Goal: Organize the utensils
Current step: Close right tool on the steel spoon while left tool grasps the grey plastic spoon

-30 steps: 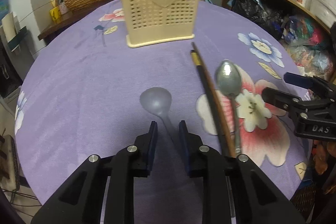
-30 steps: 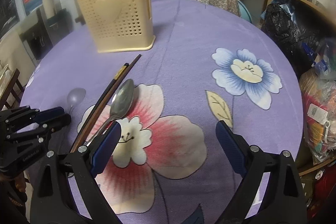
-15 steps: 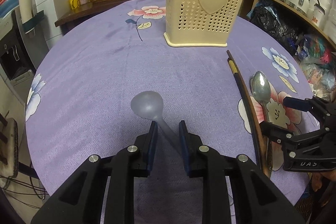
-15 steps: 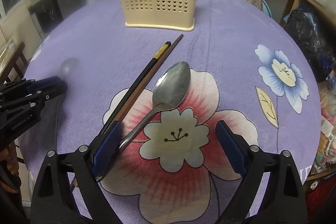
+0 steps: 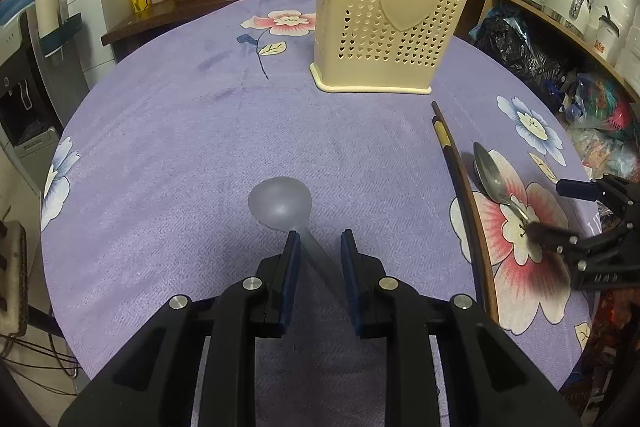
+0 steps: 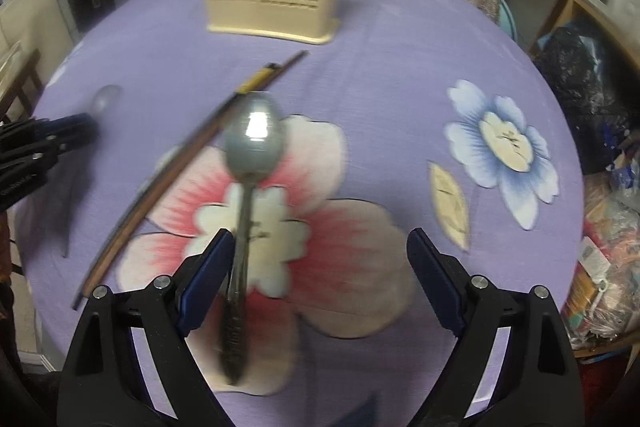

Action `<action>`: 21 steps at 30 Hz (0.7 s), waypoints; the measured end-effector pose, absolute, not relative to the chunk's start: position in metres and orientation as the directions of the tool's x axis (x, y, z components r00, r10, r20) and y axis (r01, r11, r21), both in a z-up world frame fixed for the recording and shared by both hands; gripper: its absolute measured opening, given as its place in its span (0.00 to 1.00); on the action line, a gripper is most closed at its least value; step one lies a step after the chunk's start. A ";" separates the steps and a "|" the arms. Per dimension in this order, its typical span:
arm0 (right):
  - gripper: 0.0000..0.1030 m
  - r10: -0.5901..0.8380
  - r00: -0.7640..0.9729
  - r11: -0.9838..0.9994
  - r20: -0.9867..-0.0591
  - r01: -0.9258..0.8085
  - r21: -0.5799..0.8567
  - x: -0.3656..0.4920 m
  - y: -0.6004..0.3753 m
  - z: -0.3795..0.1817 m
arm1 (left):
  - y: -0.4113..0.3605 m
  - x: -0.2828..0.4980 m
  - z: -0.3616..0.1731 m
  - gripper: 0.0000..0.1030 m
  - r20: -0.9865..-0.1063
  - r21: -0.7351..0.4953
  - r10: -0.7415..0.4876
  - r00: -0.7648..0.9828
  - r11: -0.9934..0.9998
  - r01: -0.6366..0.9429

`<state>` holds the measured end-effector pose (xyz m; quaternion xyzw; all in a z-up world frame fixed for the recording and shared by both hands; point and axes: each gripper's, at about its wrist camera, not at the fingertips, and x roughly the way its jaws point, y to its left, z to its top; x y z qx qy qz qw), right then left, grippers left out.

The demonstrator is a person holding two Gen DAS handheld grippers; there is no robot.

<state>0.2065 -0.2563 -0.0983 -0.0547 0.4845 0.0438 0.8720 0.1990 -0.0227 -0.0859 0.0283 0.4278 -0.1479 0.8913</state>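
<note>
— Purple cloth (image 5: 168, 131) covers the table. Where is your left gripper (image 5: 318, 241)?

— Its jaws stand a little apart around the handle of the grey spoon (image 5: 280, 203), not yet pressing it. The spoon lies flat on the cloth.

— And your right gripper (image 6: 320, 243)?

— Wide open. The metal spoon (image 6: 254, 139) lies between its jaws, handle just beside the left finger (image 6: 208, 267). Chopsticks (image 6: 168, 179) lie beside it; the beige holder (image 5: 388, 23) stands further back.

Both cams low over the purple surface (image 5: 168, 131), each looking forward along its own tongs toward the cream holder (image 5: 390, 15). Left cam sits left, right cam right. Shared: holder, chopsticks (image 6: 168, 183), metal spoon (image 6: 252, 147).
</note>
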 end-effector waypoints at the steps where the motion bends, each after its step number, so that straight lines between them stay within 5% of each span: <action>1: 0.84 0.027 0.526 0.992 -0.850 -0.122 -0.044 0.207 -0.262 -0.099 | -0.023 0.199 -0.086 0.21 -0.771 -0.076 -0.240 0.591 0.954 0.288; 13: 0.83 0.141 0.565 0.959 -0.813 -0.283 -0.031 0.214 -0.228 -0.098 | -0.016 0.200 -0.085 0.22 -0.776 -0.115 -0.250 0.579 0.959 0.260; 21: 0.62 0.233 0.508 0.916 -0.829 -0.401 0.011 0.240 -0.215 -0.094 | -0.015 0.199 -0.085 0.33 -0.782 -0.116 -0.246 0.573 0.960 0.255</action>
